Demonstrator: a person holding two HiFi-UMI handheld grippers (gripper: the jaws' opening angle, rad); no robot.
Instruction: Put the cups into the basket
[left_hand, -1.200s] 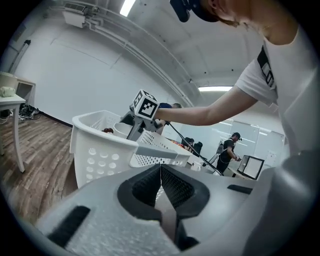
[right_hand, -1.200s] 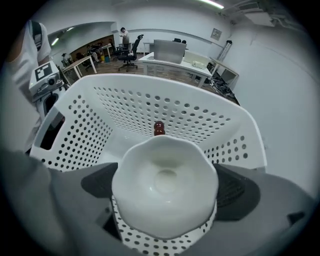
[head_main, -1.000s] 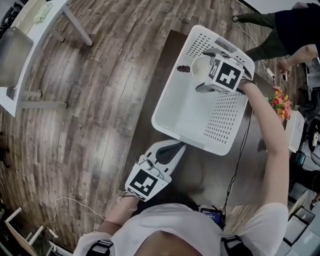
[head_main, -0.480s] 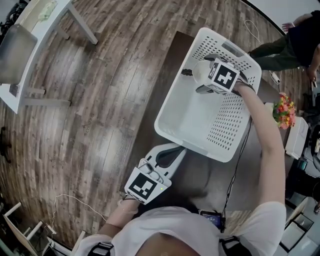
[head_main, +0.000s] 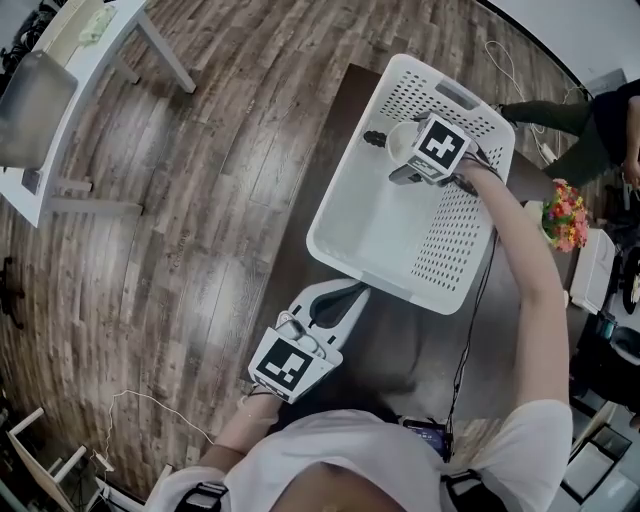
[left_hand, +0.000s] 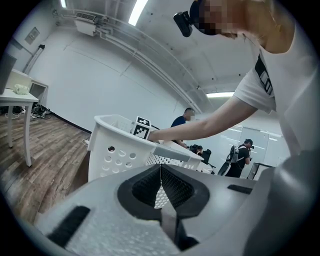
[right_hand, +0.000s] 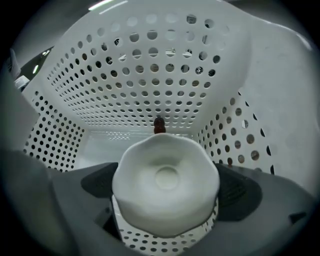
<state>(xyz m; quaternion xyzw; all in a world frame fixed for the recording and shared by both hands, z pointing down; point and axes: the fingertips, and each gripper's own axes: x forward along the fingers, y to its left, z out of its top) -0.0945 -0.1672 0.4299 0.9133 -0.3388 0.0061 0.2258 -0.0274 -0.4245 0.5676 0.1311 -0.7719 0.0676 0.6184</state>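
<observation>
Cup (right_hand: 165, 184): white, wavy rim, inside the basket near its far end; contact with basket bottom not clear.
Right gripper (head_main: 408, 146): lowered into basket, jaws clamped on either side of the cup, marker cube on top.
Left gripper (head_main: 347, 297): low over the near edge of the surface, close to the person's body, well apart from the cup; jaws pressed together with nothing between them, pointed toward the basket's near wall.
Basket (head_main: 372, 228): white plastic, perforated walls and partly perforated bottom, sitting at an angle on the surface; most of the bottom bare.
Brown item (right_hand: 159, 125): small, dark, against the basket's far wall, just beyond the cup; too small to identify.
Surface (head_main: 400, 345): dark brown, under the basket.
Cable (head_main: 472, 330): thin, black, trailing from the right gripper along the arm and across the surface.
Floor (head_main: 200, 180): wood planks, left of the surface.
Flowers (head_main: 563, 214): bright cluster, right of the basket, beyond the right arm.
</observation>
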